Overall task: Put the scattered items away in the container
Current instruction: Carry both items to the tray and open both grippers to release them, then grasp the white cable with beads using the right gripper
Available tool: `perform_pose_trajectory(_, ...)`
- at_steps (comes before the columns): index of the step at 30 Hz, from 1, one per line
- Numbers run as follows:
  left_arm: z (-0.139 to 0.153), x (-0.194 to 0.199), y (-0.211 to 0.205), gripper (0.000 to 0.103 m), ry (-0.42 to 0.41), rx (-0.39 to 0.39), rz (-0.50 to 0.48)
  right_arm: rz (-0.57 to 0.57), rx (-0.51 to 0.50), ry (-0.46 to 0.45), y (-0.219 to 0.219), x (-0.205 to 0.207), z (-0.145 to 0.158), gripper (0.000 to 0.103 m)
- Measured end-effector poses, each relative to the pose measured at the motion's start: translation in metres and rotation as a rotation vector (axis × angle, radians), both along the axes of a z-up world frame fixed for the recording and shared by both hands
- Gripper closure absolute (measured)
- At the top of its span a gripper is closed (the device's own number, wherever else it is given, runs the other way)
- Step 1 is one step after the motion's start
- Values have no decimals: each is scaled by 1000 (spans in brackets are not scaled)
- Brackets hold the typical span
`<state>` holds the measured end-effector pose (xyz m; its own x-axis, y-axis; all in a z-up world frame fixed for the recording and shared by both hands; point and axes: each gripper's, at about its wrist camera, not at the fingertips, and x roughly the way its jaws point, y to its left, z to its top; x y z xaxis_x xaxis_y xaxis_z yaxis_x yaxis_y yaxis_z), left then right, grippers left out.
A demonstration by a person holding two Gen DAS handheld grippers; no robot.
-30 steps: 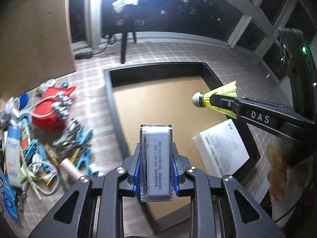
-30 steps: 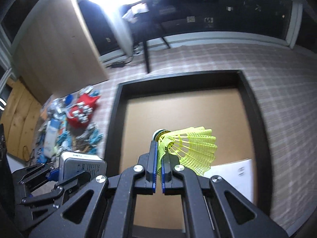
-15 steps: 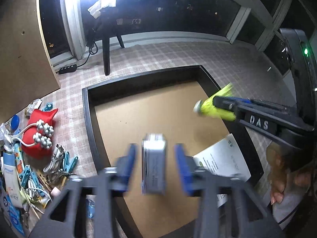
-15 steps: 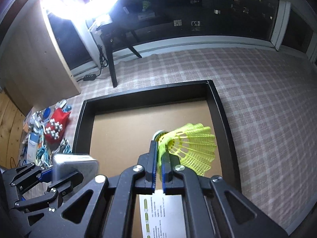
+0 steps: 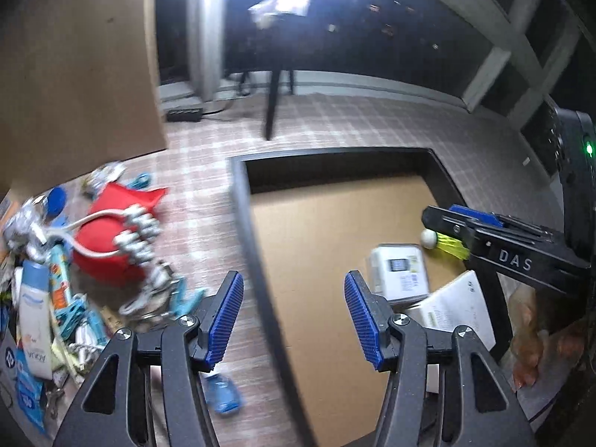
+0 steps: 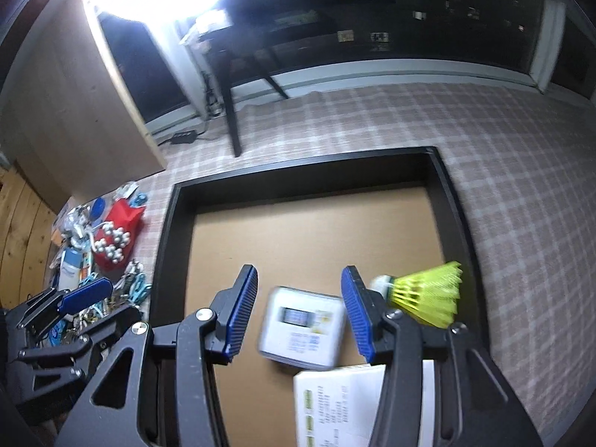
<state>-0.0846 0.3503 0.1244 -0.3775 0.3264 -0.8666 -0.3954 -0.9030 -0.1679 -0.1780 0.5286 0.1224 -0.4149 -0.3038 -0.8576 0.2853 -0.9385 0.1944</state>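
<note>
The black-rimmed tray (image 5: 238, 186) (image 6: 167, 223) with a brown floor lies on the checked cloth. A clear plastic card box (image 5: 400, 273) (image 6: 301, 329) lies in it beside a white booklet (image 5: 456, 311) (image 6: 335, 406). A yellow shuttlecock (image 6: 428, 296) (image 5: 445, 242) is at the tray's right side, just off my right gripper's right finger. My left gripper (image 5: 294, 313) is open and empty over the tray's left rim. My right gripper (image 6: 300, 309) is open above the card box.
A pile of scattered items lies left of the tray: a red pouch (image 5: 115, 231) (image 6: 119, 231) with a white beaded massager (image 5: 138, 231), a white tube (image 5: 33, 320), teal clips (image 5: 182, 298) and a small blue packet (image 5: 223, 395). A wooden cabinet (image 5: 74, 67) stands behind.
My left gripper opened and dropped the card box into the tray, then swung left. My right gripper opened and let go of the shuttlecock, which now is at the tray's right side.
</note>
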Motion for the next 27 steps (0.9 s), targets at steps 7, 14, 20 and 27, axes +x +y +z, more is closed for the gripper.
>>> perform_pose_trajectory(7, -7, -17, -72, 49, -31, 23, 158, 99, -27, -19, -45, 1, -1, 57)
perform_pose_trajectory(14, -20, -50, -155, 51, -108, 107, 373, 208, -78, -57, -104, -2, 2, 57)
perform_pose_trajectory(20, -39, -85, -194, 51, -179, 143, 481, 281, -140, -121, -169, -7, -2, 57)
perform_pose_trajectory(27, -63, -115, -201, 53, -266, 202, 537, 303, -165, -231, -231, -23, -30, 57)
